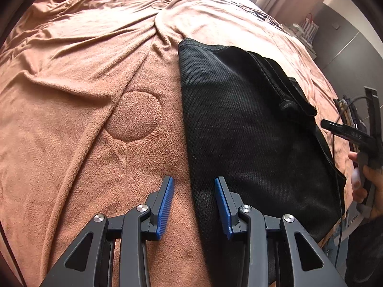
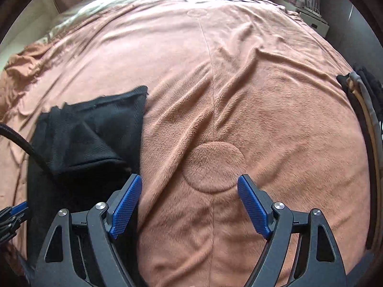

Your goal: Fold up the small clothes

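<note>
Claws both empty, left claw [image 1: 194,205] half open, right claw [image 2: 189,205] wide, over black mesh folded garment [image 1: 239,124] on the bed's pink fleece blanket [image 1: 83,76]; looks between folds, next needs an edge grip.

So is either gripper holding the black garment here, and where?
Neither. Left gripper and right gripper are both open; the black garment lies loose.
</note>
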### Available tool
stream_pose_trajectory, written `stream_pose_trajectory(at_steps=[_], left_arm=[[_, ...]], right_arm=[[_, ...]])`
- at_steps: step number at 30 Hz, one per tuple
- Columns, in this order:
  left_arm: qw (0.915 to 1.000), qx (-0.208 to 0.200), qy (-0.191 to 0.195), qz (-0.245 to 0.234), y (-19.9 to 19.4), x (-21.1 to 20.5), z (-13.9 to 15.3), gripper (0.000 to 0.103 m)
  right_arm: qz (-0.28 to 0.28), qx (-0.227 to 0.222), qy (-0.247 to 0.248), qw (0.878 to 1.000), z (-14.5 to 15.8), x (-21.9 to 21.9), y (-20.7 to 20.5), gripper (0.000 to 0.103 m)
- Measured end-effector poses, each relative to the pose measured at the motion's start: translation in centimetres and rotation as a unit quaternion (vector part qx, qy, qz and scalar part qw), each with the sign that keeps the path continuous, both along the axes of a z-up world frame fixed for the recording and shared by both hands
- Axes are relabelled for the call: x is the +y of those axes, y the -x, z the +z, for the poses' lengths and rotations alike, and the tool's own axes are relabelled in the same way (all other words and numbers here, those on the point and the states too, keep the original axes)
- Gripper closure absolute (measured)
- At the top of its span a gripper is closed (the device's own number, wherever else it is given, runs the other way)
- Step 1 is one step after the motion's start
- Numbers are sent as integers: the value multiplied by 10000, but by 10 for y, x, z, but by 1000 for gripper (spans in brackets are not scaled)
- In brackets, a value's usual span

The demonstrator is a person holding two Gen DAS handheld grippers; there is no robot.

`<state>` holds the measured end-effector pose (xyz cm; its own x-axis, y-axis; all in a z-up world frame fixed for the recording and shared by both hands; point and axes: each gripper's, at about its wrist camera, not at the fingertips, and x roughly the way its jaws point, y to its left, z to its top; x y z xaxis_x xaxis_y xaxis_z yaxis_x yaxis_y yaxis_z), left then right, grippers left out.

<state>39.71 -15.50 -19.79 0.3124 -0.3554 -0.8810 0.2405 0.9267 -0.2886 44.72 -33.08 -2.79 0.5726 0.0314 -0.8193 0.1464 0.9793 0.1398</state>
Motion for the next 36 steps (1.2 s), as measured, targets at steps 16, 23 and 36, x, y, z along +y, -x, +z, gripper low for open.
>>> stream_pose_trajectory(at_steps=[16,23,36], left_arm=[[9995,-133,285,-21,-11,9,21,65],[9988,-128,478,25,-13,21,26,65],[9990,-123,435,64,-16,20,21,65]], right_arm=[[1708,9,832,9818,4,80,-14,22],[1197,28,946,9883,5,70,-54,22],[745,-370,505,9953,19,37,-29,22]])
